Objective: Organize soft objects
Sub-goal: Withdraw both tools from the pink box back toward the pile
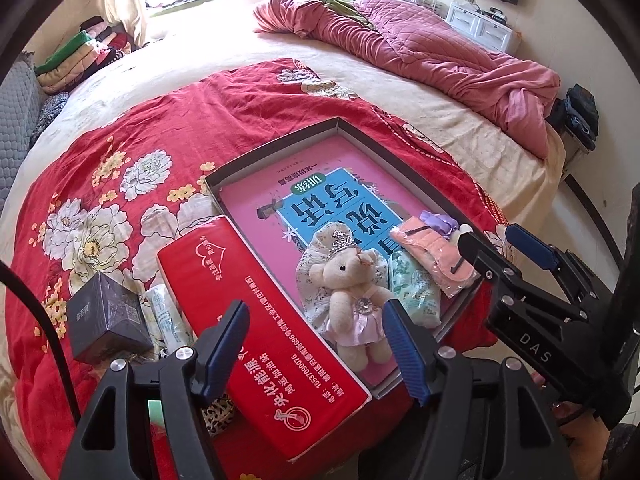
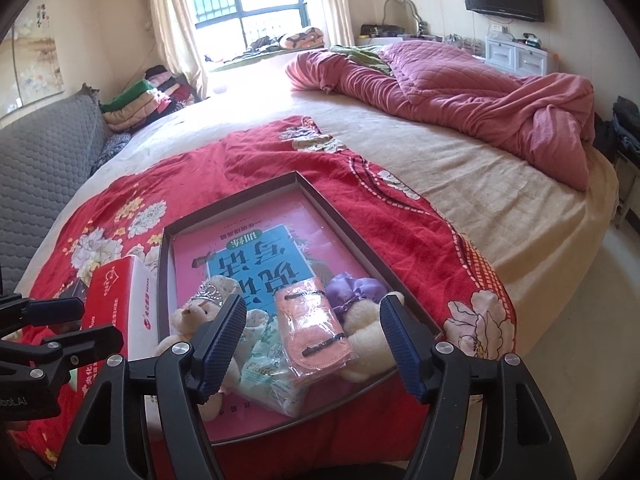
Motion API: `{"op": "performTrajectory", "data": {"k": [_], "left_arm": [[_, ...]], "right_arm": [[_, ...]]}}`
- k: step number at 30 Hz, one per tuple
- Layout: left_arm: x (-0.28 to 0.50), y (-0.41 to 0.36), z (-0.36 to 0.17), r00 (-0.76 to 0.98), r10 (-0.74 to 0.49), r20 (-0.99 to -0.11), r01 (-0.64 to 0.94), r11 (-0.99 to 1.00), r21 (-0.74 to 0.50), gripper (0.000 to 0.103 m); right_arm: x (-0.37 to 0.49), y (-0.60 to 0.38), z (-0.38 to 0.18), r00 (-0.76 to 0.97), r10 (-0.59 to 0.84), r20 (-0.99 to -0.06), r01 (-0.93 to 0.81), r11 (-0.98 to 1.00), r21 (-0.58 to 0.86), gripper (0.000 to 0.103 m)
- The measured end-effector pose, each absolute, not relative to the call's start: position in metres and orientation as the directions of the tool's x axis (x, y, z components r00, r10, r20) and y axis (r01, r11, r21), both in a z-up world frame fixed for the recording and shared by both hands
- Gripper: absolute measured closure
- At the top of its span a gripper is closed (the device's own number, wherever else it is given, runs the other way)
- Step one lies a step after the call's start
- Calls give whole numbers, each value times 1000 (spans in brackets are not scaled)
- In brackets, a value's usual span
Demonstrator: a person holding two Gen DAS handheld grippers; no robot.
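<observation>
A shallow dark tray (image 1: 272, 148) (image 2: 230, 203) lined with a pink book lies on a red floral blanket. At its near end lie a crowned teddy bear in a pink dress (image 1: 352, 280) (image 2: 188, 316), a green tissue pack (image 1: 416, 284) (image 2: 268, 368), a pink packet (image 1: 436, 252) (image 2: 316, 320) and a bear in purple (image 2: 356, 292). My left gripper (image 1: 316, 320) (image 2: 92, 320) hangs open above the crowned bear, holding nothing. My right gripper (image 2: 312, 308) (image 1: 496, 236) is open over the pink packet, its pads clear of it.
A red tissue box (image 1: 260, 320) (image 2: 116, 304) lies along the tray's left side. Left of it are a dark small box (image 1: 106, 320) and a tube (image 1: 168, 320). A crumpled pink quilt (image 1: 440, 52) covers the bed's far right. A grey sofa (image 2: 40, 160) stands at left.
</observation>
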State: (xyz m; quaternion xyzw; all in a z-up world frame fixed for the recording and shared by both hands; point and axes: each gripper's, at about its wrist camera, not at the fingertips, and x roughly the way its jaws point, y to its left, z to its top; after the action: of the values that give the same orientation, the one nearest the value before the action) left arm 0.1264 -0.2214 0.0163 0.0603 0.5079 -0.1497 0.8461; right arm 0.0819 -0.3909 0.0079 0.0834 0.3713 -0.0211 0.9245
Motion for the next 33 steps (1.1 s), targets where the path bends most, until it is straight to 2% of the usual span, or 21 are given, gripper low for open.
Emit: {"op": "performTrajectory", "data": {"k": [23, 33], "left_arm": [[110, -146, 32, 485, -157, -860, 198, 978, -67, 35], [108, -91, 41, 510, -117, -852, 96, 992, -79, 35]], "right_arm": [[66, -318, 49, 782, 90, -617, -93, 995, 27, 32], [59, -291, 59, 790, 135, -599, -172, 985, -5, 32]]}}
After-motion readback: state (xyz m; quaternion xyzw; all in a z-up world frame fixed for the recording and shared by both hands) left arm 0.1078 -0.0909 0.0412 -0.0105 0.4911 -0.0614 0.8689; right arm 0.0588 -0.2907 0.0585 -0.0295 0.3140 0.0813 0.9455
